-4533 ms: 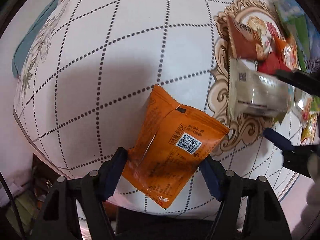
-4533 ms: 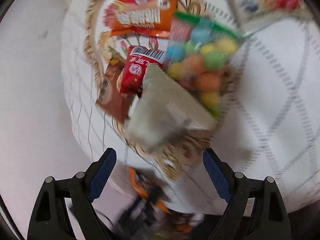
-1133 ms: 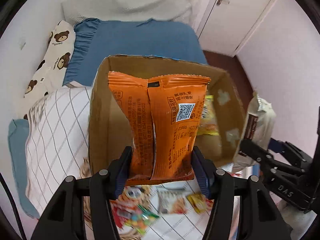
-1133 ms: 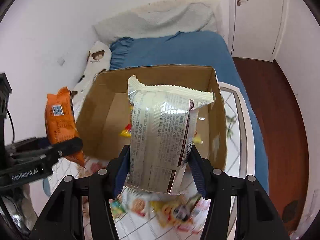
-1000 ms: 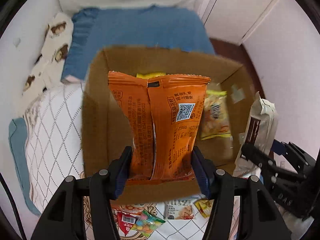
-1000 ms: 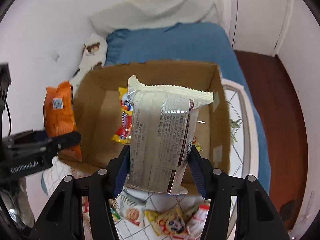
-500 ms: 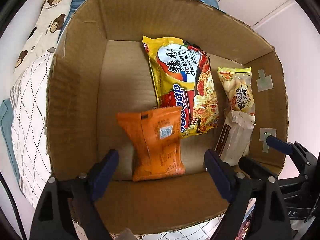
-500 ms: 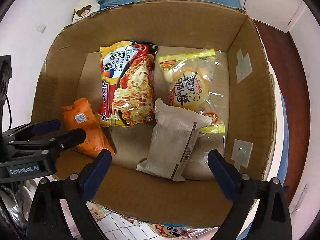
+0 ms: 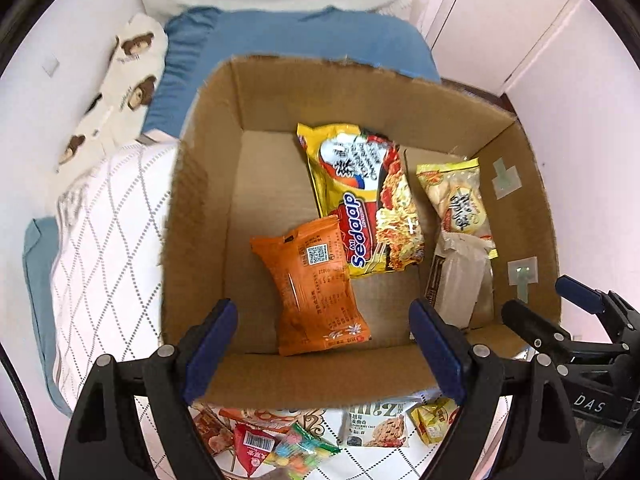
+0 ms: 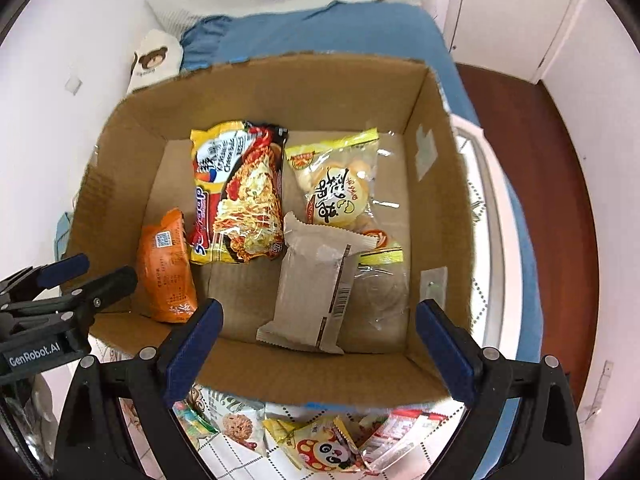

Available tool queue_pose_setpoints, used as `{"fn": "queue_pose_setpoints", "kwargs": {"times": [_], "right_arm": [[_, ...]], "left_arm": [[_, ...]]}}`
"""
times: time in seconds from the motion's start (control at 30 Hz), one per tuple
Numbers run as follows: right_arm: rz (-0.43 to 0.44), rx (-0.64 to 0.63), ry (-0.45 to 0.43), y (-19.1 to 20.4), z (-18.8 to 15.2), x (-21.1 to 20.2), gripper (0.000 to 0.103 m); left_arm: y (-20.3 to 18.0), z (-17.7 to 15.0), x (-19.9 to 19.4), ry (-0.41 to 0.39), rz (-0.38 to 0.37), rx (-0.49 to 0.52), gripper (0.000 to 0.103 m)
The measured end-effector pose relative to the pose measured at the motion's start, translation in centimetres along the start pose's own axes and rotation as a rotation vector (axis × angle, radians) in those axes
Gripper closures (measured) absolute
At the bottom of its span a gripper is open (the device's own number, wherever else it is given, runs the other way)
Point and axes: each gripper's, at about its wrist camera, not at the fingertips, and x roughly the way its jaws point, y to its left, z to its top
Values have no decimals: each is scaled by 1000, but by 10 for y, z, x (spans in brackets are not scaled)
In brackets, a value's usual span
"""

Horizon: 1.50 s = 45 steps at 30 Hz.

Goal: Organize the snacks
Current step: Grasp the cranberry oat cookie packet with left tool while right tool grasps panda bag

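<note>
My left gripper (image 9: 324,344) hangs above the near wall of the cardboard box (image 9: 208,208) with its blue pads wide apart and nothing between them. My right gripper (image 10: 318,350) sits beside it over the same near wall, equally spread and empty; I can see its black fingers at the right edge of the left wrist view.

Just beyond the left pads, the orange snack packet (image 9: 316,284) lies on the box floor, back side up with its QR code showing, its top corner overlapping the yellow instant noodle pack (image 9: 360,196). Ahead of the right pads lies the pale beige wrapped bar (image 10: 316,284), resting partly on the clear bag of round biscuits (image 10: 336,188) at the box's right side.

Below the box, on the white diamond-pattern cloth (image 9: 104,248), I see more snacks loose: a red packet (image 9: 252,446), a bag of coloured candies (image 9: 300,450), a cookie pack (image 9: 376,426) and a cartoon mushroom packet (image 10: 320,450)

Behind the box is a blue bed (image 10: 340,28) with a bear-print pillow (image 9: 116,88)
</note>
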Motion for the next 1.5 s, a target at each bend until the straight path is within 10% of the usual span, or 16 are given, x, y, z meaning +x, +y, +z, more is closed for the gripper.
{"fn": "queue_pose_setpoints", "kwargs": {"times": [0.93, 1.03, 1.13, 1.27, 1.5], "right_arm": [[50, 37, -291, 16, -104, -121, 4], [63, 66, -268, 4, -119, -107, 10], [110, 127, -199, -15, -133, -83, 40], [151, 229, -123, -46, -159, -47, 40], [245, 383, -22, -70, -184, -1, 40]], "left_arm": [[-16, -101, -104, -283, -11, 16, 16], [-22, -117, -82, -234, -11, 37, 16], [-33, -131, -45, -140, 8, 124, 15], [-42, -147, 13, 57, 1, 193, 16], [-33, -141, 94, 271, -114, 2, 16]]}}
